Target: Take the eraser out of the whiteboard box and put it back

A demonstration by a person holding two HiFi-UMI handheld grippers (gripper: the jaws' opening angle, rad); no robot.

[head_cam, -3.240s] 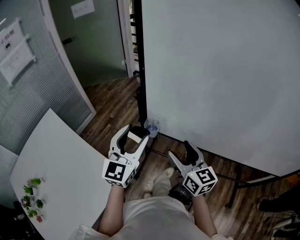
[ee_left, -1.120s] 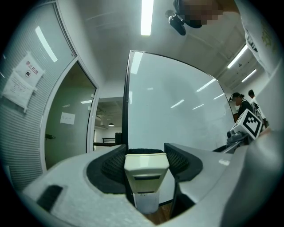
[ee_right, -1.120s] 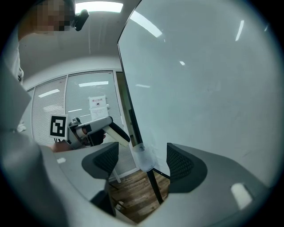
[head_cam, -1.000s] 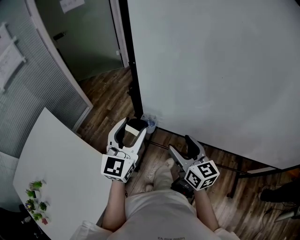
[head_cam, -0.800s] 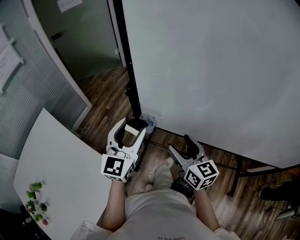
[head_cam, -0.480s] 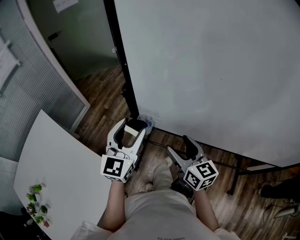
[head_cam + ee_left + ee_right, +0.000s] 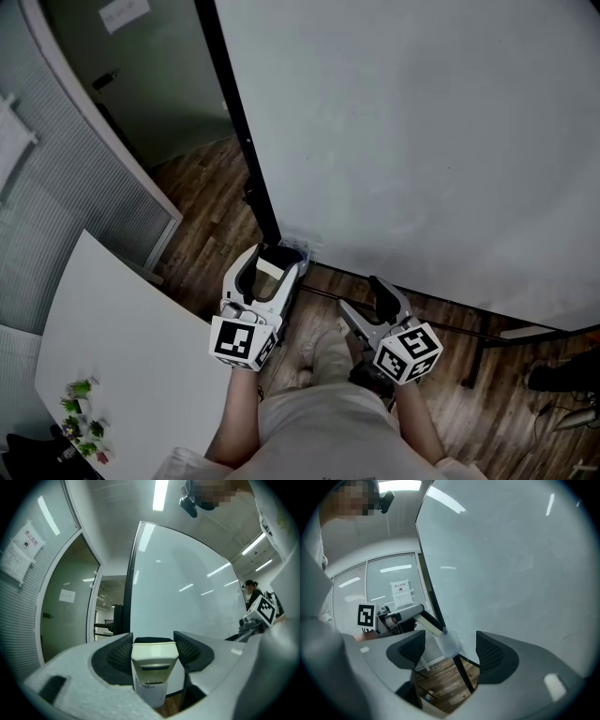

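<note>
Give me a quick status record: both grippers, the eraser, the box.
left gripper: fingers shut on the eraser, aimed toward the box
right gripper: fingers apart, holding nothing
eraser: out of the box, its far end close to the box's mouth
box: clear, at the lower left corner of the whiteboard
task: eraser not yet back in

Left hand-held gripper [image 7: 277, 261] clamped, right one [image 7: 361, 295] gaping.
</note>
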